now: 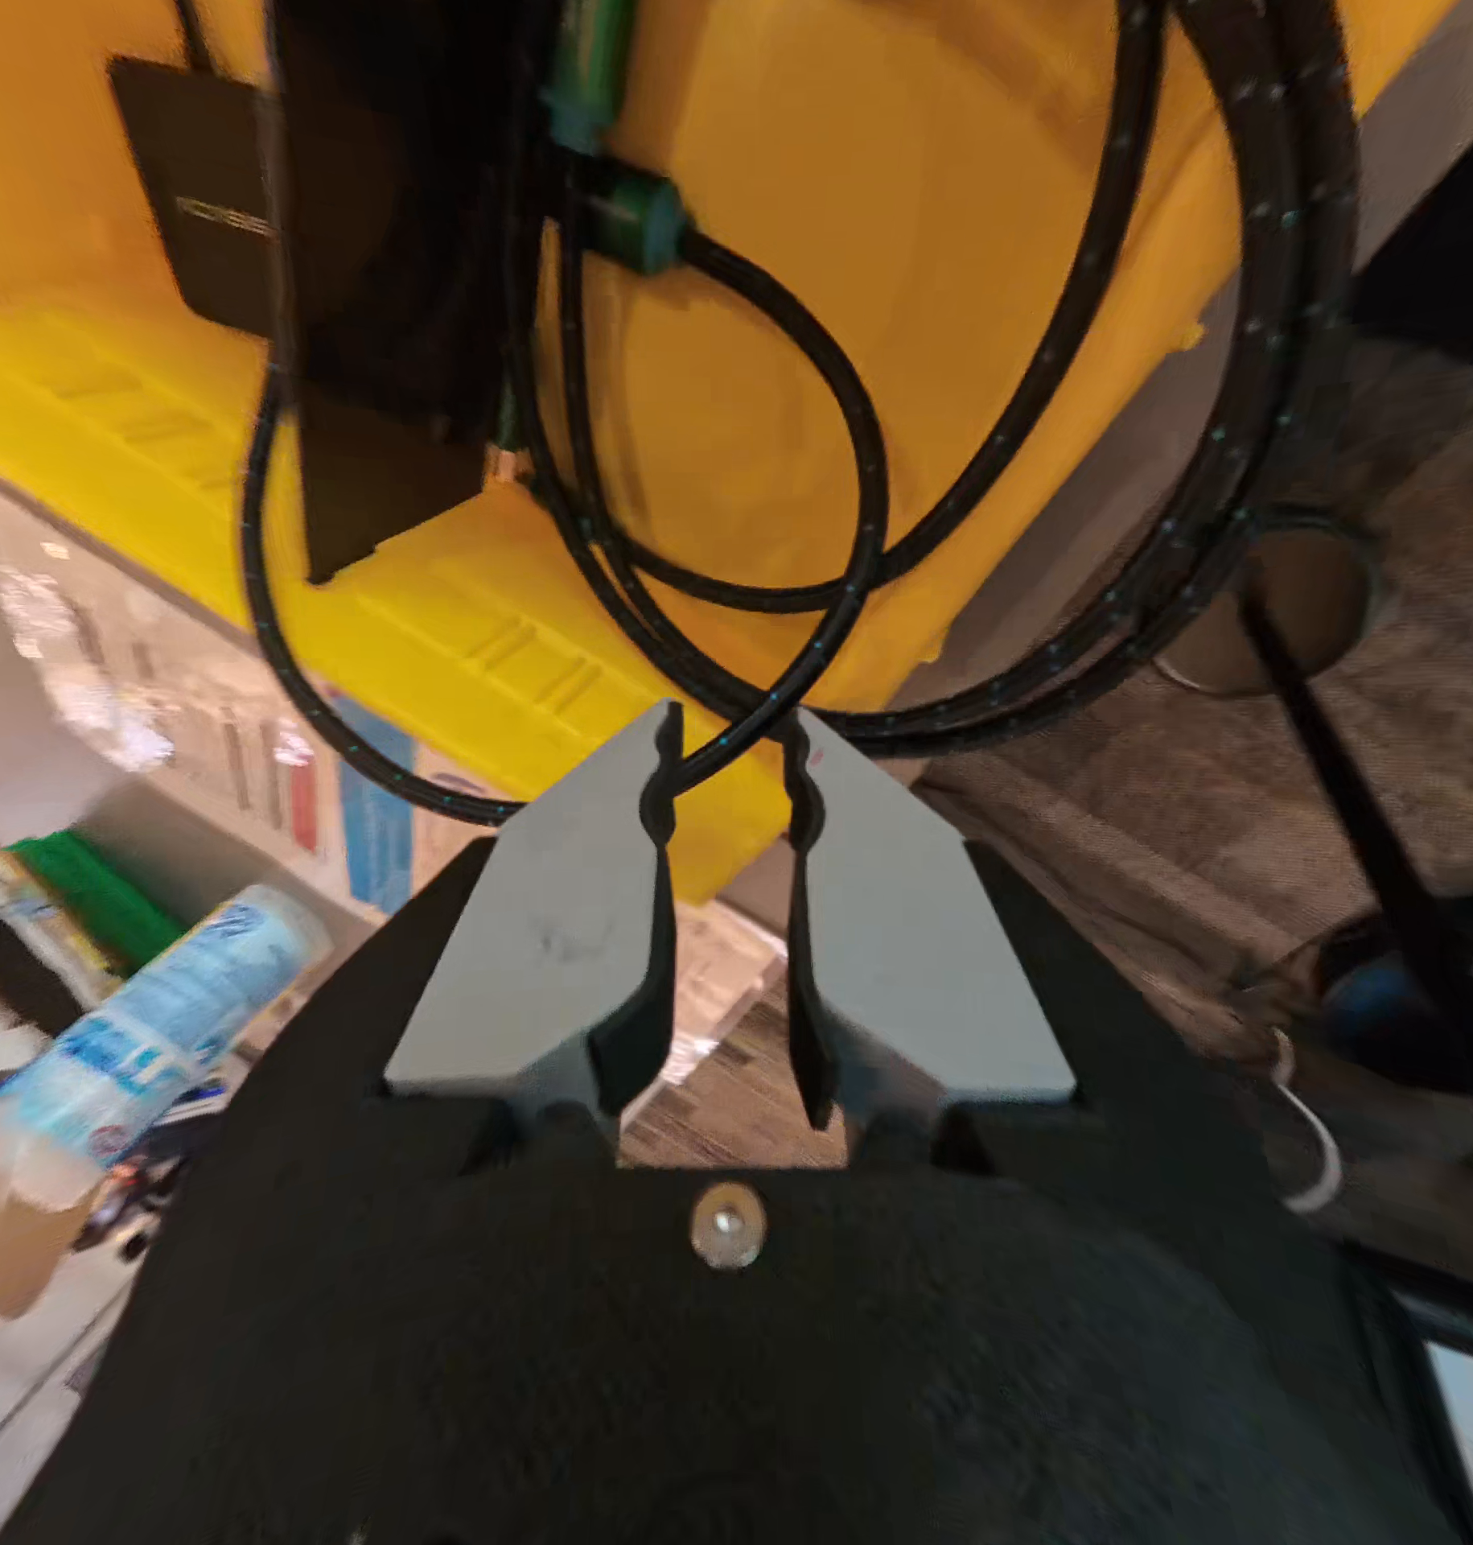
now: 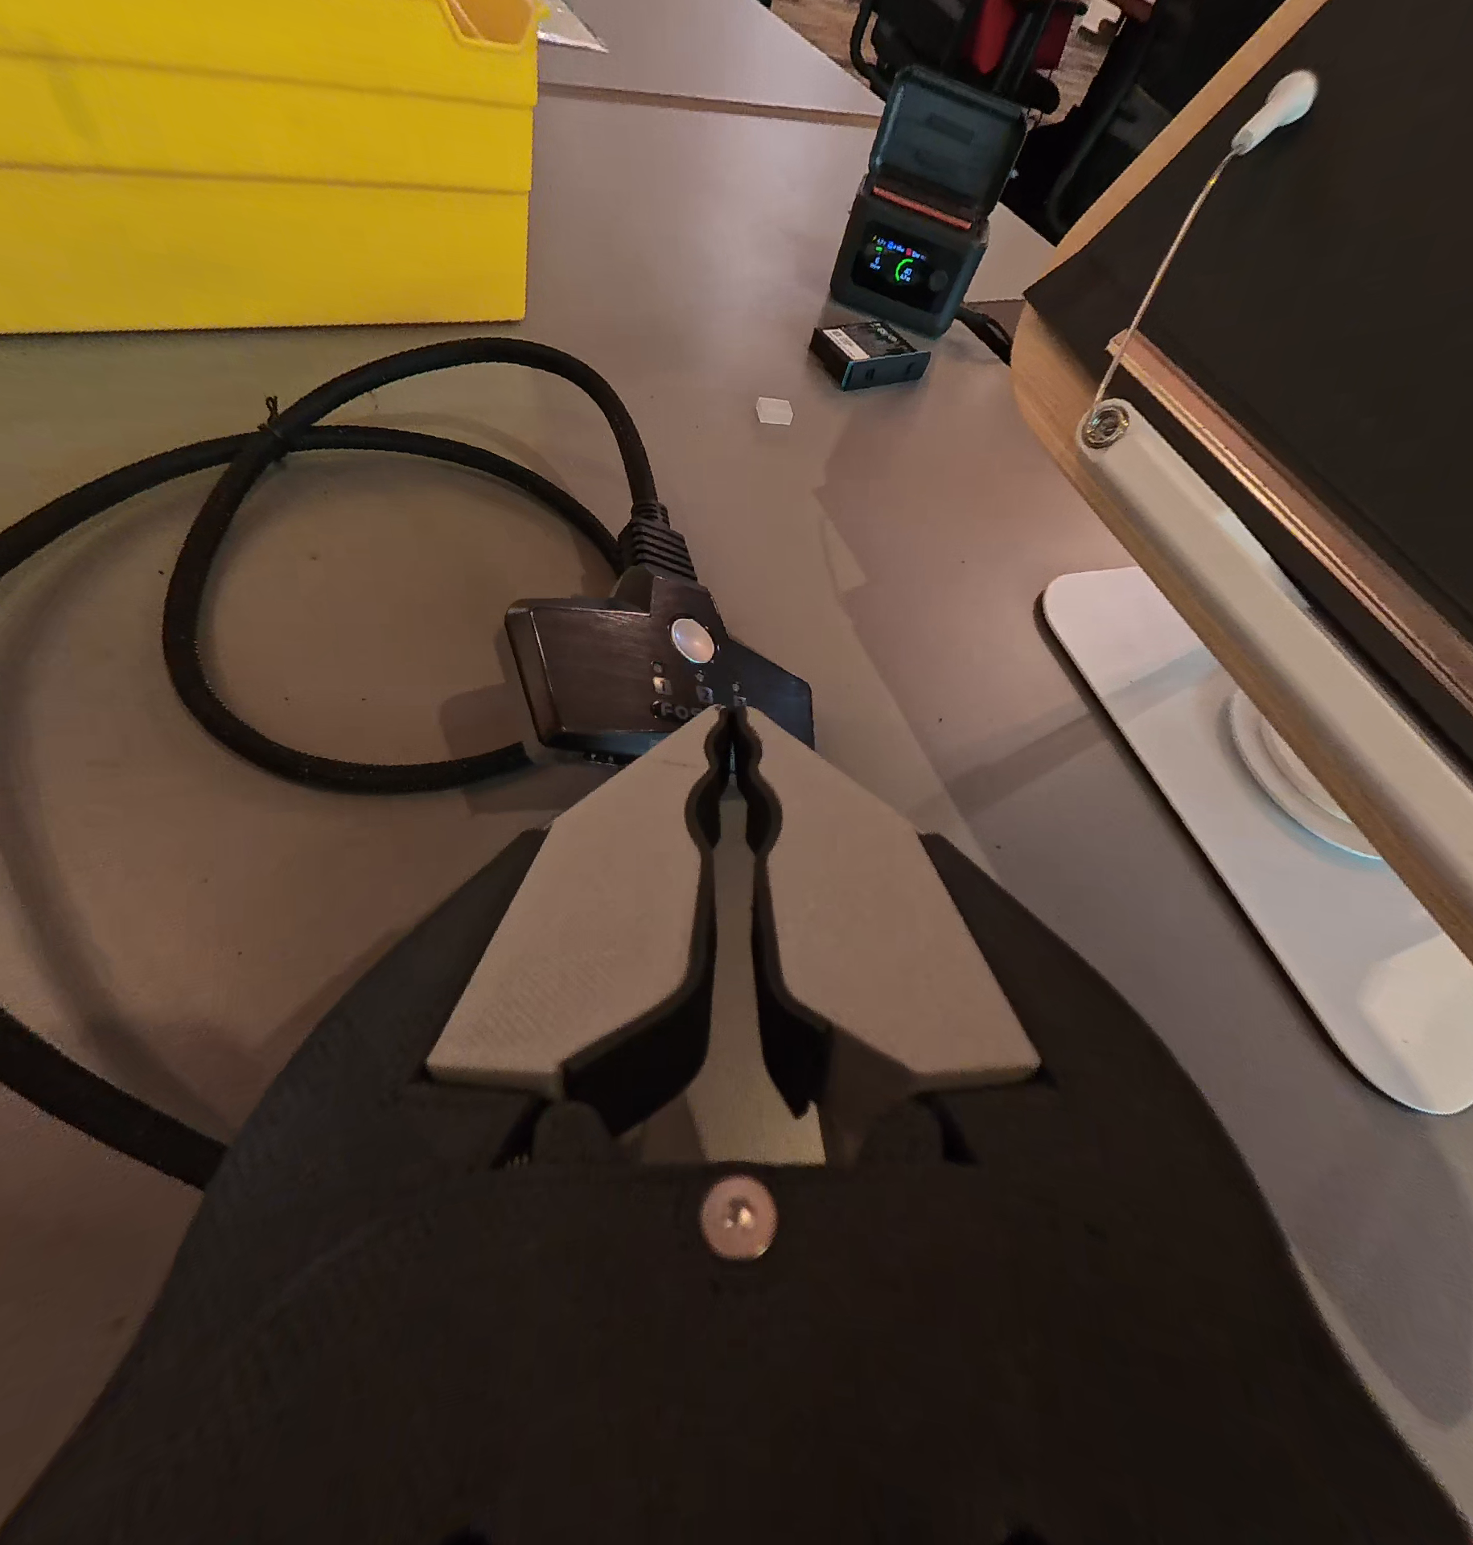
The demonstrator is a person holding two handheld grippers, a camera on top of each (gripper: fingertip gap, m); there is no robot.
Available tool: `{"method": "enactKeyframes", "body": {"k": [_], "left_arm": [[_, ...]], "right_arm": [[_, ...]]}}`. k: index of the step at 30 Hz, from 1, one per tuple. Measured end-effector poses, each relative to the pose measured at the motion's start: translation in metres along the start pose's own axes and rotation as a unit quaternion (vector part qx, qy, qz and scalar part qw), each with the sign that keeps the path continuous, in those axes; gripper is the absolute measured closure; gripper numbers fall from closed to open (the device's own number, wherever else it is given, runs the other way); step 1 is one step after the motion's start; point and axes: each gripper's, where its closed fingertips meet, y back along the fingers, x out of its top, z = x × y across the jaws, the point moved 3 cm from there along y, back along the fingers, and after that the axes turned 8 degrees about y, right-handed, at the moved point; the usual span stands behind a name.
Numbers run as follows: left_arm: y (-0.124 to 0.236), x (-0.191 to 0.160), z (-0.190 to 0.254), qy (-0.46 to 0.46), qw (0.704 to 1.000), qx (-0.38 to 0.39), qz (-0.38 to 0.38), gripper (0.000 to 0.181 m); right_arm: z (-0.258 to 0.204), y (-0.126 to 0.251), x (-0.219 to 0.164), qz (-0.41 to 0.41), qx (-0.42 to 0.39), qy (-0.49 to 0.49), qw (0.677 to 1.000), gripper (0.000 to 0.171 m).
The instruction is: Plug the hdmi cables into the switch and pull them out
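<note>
Inspector: Switch [image 2: 632,669] location?

Examiner: On the grey table [image 2: 800,251], flat, black, a round pale button on top. Its own thick braided lead [image 2: 315,443] loops away to its left. A yellow bin [image 2: 248,209] stands beyond; a monitor foot [image 2: 1268,836] lies to the right.

Inspector: Right gripper [image 2: 730,719]?

Examiner: Tips pressed together, nothing between them. They sit over the near edge of the switch; contact cannot be confirmed.

Inspector: Left gripper [image 1: 733,736]?

Examiner: Jaws parted. One strand of the black hdmi cables [image 1: 866,502] crosses the gap by the tips, touching the left-hand pad; neither pad clamps it.

Inspector: Cables otherwise?

Examiner: Coiled in loops inside a yellow bin [image 1: 883,251], with a green plug [image 1: 641,221] showing beside a black box [image 1: 382,251]. That view is blurred.
</note>
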Motion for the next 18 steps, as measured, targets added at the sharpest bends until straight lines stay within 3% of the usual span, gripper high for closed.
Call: {"method": "enactKeyframes", "body": {"k": [4,9,14,18], "left_arm": [[0.056,0.022,-0.035,0.018,0.991,0.094,0.091,0.162],[0.139,0.045,-0.095,0.044,0.926,0.351,0.133,0.177],[0.19,0.085,-0.113,0.078,0.877,0.439,0.178,0.178],[0.232,0.126,-0.115,0.117,0.845,0.45,0.264,0.178]], "right_arm": [[0.004,0.002,0.001,0.008,-0.004,-0.013,1.0,0.171],[0.005,0.002,0.001,0.009,-0.003,-0.019,1.0,0.171],[0.005,0.002,0.001,0.008,-0.004,-0.016,1.0,0.171],[0.006,0.002,0.003,0.017,0.001,-0.027,0.999,0.171]]}}
